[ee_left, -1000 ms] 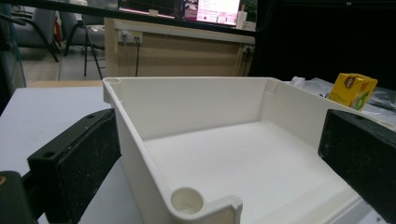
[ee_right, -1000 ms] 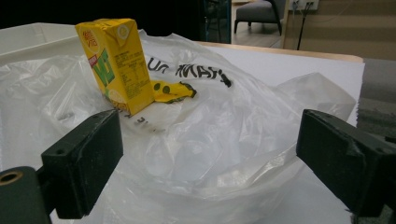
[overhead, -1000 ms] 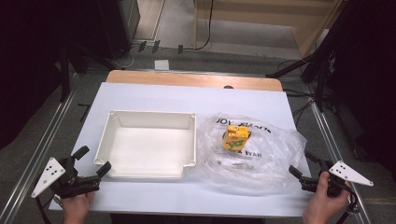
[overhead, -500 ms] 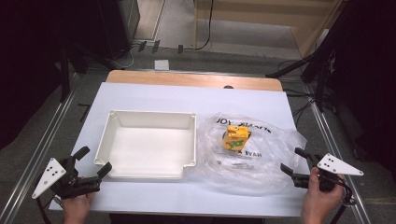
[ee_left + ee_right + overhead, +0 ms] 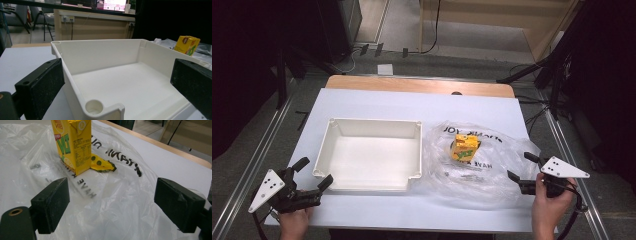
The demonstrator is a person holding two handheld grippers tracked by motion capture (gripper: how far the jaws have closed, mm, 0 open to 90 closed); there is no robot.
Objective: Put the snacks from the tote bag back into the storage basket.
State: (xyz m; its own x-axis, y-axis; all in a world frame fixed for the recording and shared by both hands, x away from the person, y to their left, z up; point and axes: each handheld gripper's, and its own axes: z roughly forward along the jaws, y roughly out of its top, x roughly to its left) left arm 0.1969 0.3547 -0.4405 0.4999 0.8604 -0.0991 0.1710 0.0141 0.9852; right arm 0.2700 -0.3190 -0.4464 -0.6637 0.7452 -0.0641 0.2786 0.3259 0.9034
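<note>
Right claw (image 5: pixel 523 173) hangs open at the edge of the clear plastic bag (image 5: pixel 482 165), jaws wide, apparently to pinch the film. Yellow drink carton (image 5: pixel 465 147) stands upright inside the bag, right of the white tray (image 5: pixel 369 187). Left claw (image 5: pixel 312 175) waits open by the tray's near corner on the bench (image 5: pixel 377 102), probably to steady it.

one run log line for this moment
left gripper: open, near tray | right gripper: open, at plastic bag | carton: on bag
</note>
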